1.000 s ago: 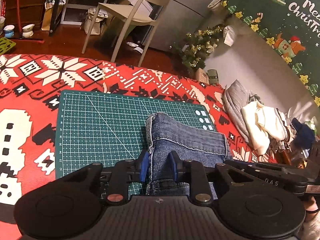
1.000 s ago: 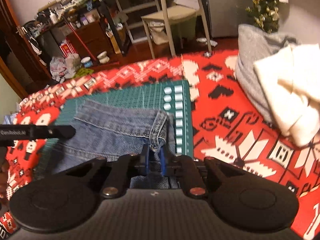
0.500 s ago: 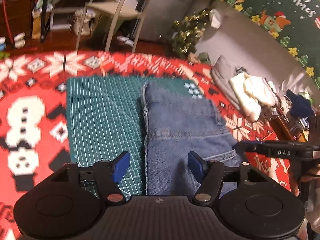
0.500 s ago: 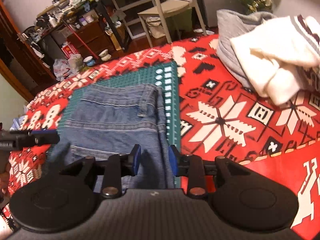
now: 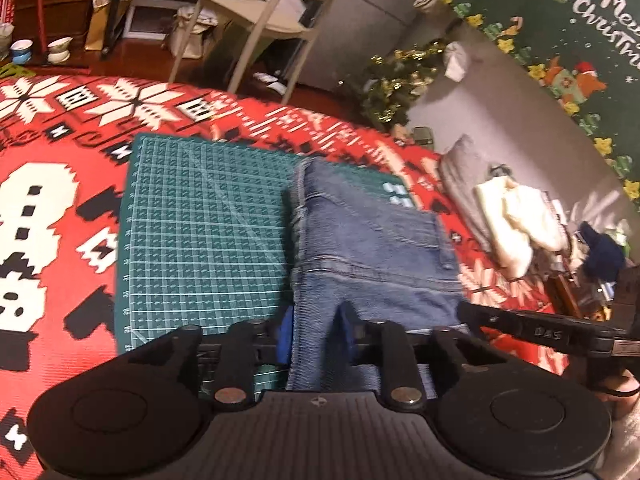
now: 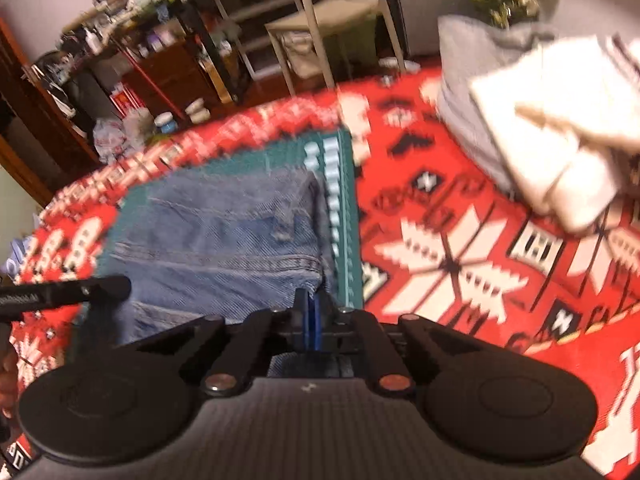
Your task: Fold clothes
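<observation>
Green cutting mat under folded jeans; left gripper fingers pinch denim, right gripper fingers too.

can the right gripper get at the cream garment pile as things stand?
Probably not yet: the right gripper is shut on the jeans. The path over the red cloth to the cream pile looks free.

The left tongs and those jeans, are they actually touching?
Touching. The left wrist view shows the left tongs closed on a raised fold of the jeans, with denim pinched between the blue pads.
</observation>
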Tool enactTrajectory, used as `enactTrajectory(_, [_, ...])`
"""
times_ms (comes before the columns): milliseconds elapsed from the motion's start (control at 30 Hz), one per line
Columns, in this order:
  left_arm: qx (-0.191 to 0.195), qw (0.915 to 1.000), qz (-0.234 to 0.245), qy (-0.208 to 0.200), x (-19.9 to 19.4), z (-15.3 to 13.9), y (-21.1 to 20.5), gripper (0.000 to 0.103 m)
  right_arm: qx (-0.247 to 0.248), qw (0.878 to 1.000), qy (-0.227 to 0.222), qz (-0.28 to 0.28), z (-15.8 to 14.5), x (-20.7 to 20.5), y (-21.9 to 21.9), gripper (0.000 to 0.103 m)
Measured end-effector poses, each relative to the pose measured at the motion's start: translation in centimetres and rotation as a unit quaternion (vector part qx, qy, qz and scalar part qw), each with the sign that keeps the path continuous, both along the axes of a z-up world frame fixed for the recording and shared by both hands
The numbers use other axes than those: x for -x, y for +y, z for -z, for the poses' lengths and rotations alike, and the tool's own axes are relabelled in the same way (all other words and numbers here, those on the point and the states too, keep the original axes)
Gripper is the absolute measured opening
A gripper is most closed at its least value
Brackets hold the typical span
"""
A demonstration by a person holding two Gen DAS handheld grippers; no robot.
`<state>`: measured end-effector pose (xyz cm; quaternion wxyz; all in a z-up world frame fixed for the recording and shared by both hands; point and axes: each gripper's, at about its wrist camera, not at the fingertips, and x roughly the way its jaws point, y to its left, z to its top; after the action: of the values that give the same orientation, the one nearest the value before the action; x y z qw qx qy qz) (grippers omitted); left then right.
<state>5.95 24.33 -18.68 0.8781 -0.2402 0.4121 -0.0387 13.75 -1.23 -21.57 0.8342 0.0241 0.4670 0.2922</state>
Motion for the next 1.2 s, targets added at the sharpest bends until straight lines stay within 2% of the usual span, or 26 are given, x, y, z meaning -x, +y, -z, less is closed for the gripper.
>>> enactTrajectory(100, [-0.004, 1.0, -0.001, -0.001, 1.4, -0.8, 0.8, 0.04, -0.015, 1.0, -0.005, 0.005, -0.7, 0.5, -1.3, 0.027])
enactTrajectory(267, [0.006, 0.9997, 0.023, 0.01, 5.8, -2.1, 0.9, 0.047, -0.035, 0.999, 0.025, 0.002, -1.6, 3.2, -4.4, 0.033])
enactTrajectory(333, [0.008, 0.9993, 0.029, 0.023, 7.6, -1.9, 0.5, 0.051, -0.038, 0.999, 0.038, 0.002, -1.5, 4.7, -5.3, 0.035])
enactTrajectory(433, [-0.002, 0.9984, 0.038, 0.042, 9.8, -0.8, -0.5, 0.05, -0.029, 0.998, 0.048, 0.003, -0.8, 7.2, -6.3, 0.035])
enactTrajectory(500, [-0.012, 0.9984, 0.038, 0.039, 10.5, -0.4, -1.0, 0.044, -0.024, 0.999, 0.036, 0.005, -0.4, 8.3, -6.4, 0.034])
enactTrajectory(533, [-0.017, 0.9984, 0.038, 0.038, 10.9, -0.2, -1.2, 0.037, -0.02, 0.999, 0.031, 0.006, -0.4, 8.6, -6.3, 0.031])
enactTrajectory(567, [-0.018, 0.9984, 0.038, 0.038, 11.2, 0.0, -1.4, 0.012, -0.012, 1.0, 0.027, 0.005, -0.4, 8.7, -6.2, 0.023])
enactTrajectory(600, [-0.015, 0.9983, 0.04, 0.04, 11.1, 0.2, -1.5, 0.008, -0.008, 1.0, 0.025, 0.004, -0.4, 8.7, -6.0, 0.013])
enactTrajectory(633, [-0.018, 0.9984, 0.038, 0.039, 11.0, 0.2, -1.6, 0.007, -0.006, 1.0, 0.025, 0.002, -0.4, 8.7, -5.8, 0.01])
enactTrajectory(767, [-0.041, 0.9983, 0.031, 0.028, 10.6, -0.3, -1.6, 0.006, 0.005, 1.0, 0.014, -0.006, -0.9, 8.2, -4.6, 0.006])
enactTrajectory(867, [-0.058, 0.9978, 0.023, 0.024, 9.4, -0.9, -1.0, 0.006, 0.0, 1.0, 0.008, -0.006, -1.1, 7.2, -3.9, 0.004])
enactTrajectory(967, [-0.054, 0.9976, 0.022, 0.037, 8.7, -0.9, -0.4, 0.009, -0.003, 1.0, 0.011, 0.003, -1.1, 6.3, -3.5, 0.005])
enactTrajectory(1033, [-0.061, 0.9973, 0.021, 0.037, 9.4, -1.1, -0.4, 0.017, -0.021, 0.999, 0.024, 0.016, -1.1, 6.2, -4.2, 0.007])
enactTrajectory(1100, [-0.063, 0.9972, 0.016, 0.036, 10.5, -1.3, -0.2, 0.032, -0.035, 0.999, 0.026, 0.024, -1.6, 6.7, -5.4, 0.01])
enactTrajectory(1200, [-0.053, 0.9978, 0.011, 0.037, 12.3, -1.4, -0.1, 0.033, -0.044, 0.998, 0.029, 0.033, -2.1, 8.4, -7.3, 0.011])
